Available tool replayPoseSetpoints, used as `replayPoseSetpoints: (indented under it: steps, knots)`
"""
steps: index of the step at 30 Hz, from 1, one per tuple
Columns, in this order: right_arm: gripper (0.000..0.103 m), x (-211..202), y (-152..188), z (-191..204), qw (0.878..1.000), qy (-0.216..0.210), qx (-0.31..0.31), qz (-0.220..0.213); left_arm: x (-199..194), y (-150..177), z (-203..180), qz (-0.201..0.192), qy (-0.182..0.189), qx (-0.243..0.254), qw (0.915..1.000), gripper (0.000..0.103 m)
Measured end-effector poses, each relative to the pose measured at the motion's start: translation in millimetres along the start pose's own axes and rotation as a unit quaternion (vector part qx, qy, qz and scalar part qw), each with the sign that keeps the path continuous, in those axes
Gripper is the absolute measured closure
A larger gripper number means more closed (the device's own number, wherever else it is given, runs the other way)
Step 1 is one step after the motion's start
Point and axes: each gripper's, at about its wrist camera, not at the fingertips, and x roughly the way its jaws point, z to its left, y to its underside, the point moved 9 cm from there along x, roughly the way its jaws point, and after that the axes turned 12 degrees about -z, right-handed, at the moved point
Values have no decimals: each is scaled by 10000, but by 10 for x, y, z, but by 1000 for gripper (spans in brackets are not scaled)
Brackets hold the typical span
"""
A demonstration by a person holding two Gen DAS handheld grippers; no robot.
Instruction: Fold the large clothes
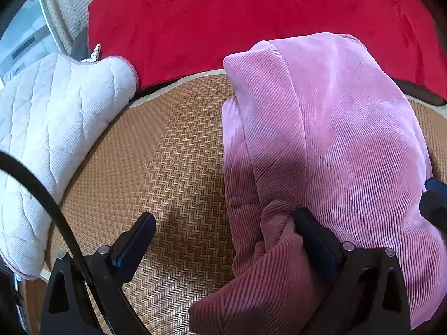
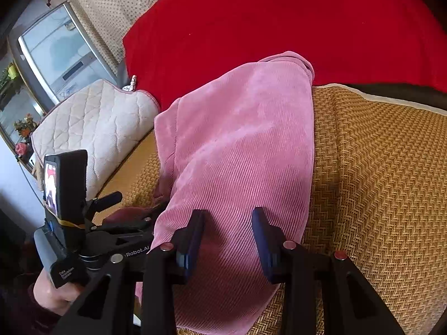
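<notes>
Your left tongs [image 1: 223, 237] gape, right tongs [image 2: 227, 229] apart over the pink cloth [image 2: 237, 153]; its 6 o'clock edge may slip

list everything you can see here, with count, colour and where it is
corduroy garment: one, pink, lying folded on the mat, both tools at its near edge
woven mat: one, tan herringbone, under the garment
blanket: one, red, behind the mat
quilted cushion: one, off-white, left of the mat
glass door: one, grey frame, far left
left tool: one, black, jaws wide, right finger against a garment fold
right tool: one, black, jaws partly open, over the garment's near edge
hand: one, holding the left tool
</notes>
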Motion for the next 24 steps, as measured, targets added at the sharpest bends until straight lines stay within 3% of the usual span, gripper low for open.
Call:
replayPoseSetpoints:
  steps: [6,8,13,18,21,24]
  knots:
    - [61,-58,-53,-24,9999,-59,134,58,-36,31,45,-161,97,-225,9996,3]
    - [54,-75,-125,-16,9993,-136,323,155,-70,27,75,-293,223,-306,9989,3]
    - [49,-46,-559,0,9991,-47,347,-249,-154,-27,123,-355,357,-439,9978,3]
    - [49,389,-916,-172,9985,525,47,-147,-249,-125,145,-429,625,-48,9971,3]
    - [49,674,-1067,-328,9977,654,154,-7,-233,-144,194,-361,772,-151,9962,3]
    - [43,958,-1006,-555,9926,1153,-20,376,-206,-155,247,-370,925,-264,9947,3]
